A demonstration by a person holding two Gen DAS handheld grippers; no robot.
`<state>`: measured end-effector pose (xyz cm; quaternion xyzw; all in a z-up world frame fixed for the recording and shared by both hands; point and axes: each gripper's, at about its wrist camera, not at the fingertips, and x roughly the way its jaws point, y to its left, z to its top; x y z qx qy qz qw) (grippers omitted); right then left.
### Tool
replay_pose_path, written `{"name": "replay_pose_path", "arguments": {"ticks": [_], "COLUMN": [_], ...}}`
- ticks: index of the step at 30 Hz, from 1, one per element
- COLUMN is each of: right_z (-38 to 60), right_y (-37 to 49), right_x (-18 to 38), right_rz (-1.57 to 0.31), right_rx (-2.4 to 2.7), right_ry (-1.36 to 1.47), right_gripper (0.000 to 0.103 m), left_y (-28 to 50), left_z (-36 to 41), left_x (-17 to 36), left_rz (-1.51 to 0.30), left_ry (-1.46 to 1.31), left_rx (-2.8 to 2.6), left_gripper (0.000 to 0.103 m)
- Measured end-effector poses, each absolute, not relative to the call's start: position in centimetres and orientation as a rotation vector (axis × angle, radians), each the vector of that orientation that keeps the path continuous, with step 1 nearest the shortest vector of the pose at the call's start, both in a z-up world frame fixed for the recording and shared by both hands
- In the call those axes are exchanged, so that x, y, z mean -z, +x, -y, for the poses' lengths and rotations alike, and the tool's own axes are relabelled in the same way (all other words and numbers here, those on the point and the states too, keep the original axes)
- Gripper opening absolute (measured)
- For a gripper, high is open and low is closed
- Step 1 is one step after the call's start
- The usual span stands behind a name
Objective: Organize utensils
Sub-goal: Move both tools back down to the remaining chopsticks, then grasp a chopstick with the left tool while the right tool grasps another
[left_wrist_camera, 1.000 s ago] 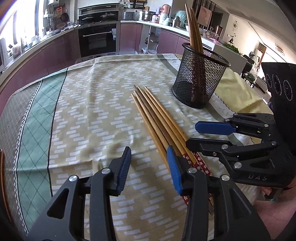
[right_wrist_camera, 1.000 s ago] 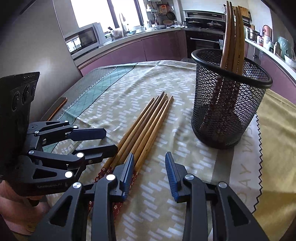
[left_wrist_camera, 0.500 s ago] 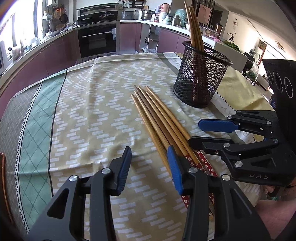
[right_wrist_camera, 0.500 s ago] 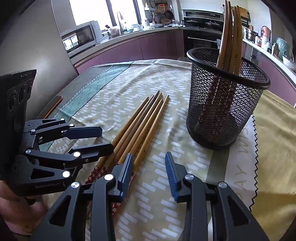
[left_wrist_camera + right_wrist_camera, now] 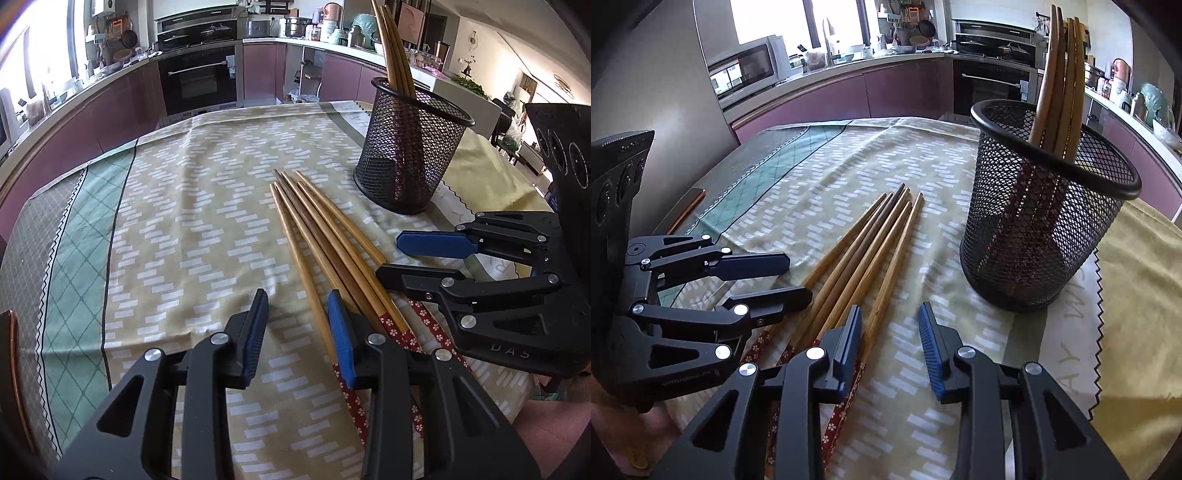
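Cup: a round black wire-mesh holder [image 5: 412,155] [image 5: 1045,221] with a smooth solid rim is stood upright on the cloth; it is taken as the landmark.
Chopsticks in the cup: about four thin, tapered wooden sticks [image 5: 393,51] [image 5: 1062,74] are leaned together against the rim, rising well above it.
Chopsticks on the cloth: five wooden sticks [image 5: 325,243] [image 5: 864,254] are counted, laid side by side, touching along most of their length. Narrow tips are pointed past the cup's left side as seen from the right wrist; the thick ends are wrapped in a red flower-printed band.
Tablecloth: a woven cloth [image 5: 192,229] [image 5: 820,177] is spread beneath the cup, mustard with white dashes, and bordered by a green diamond-checked strip far from the cup.
Left gripper: black arms with ribbed blue pads [image 5: 297,334] [image 5: 757,280] are held spread apart with nothing between them; the inner finger is placed over the red ends of the loose sticks, on the side away from the cup.
Right gripper: the same build [image 5: 890,347] [image 5: 428,258] is seen, the fingers parted and nothing held; it is placed nearer the cup, with one finger over the outermost stick.
Surroundings: behind the cup, purple cabinets [image 5: 905,88] and a built-in oven [image 5: 201,79] are seen.
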<state>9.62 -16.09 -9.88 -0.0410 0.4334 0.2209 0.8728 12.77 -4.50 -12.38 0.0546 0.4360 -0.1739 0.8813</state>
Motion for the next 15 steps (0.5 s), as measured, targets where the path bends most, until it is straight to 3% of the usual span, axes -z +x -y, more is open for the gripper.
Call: {"name": "replay_pose_path", "arguments": {"ticks": [15], "right_z": [16.0], "right_y": [11.2], "right_x": [10.0], "right_rz": [-0.899], "right_rx": [-0.442], "right_ry": [-0.062], "right_gripper": [0.018], "left_y": [13.9], "left_z": [5.0], "left_x": [12.3], "left_rz": [-0.914], "left_ry": [0.097], "left_rx": [0.342], "left_gripper": [0.018]}}
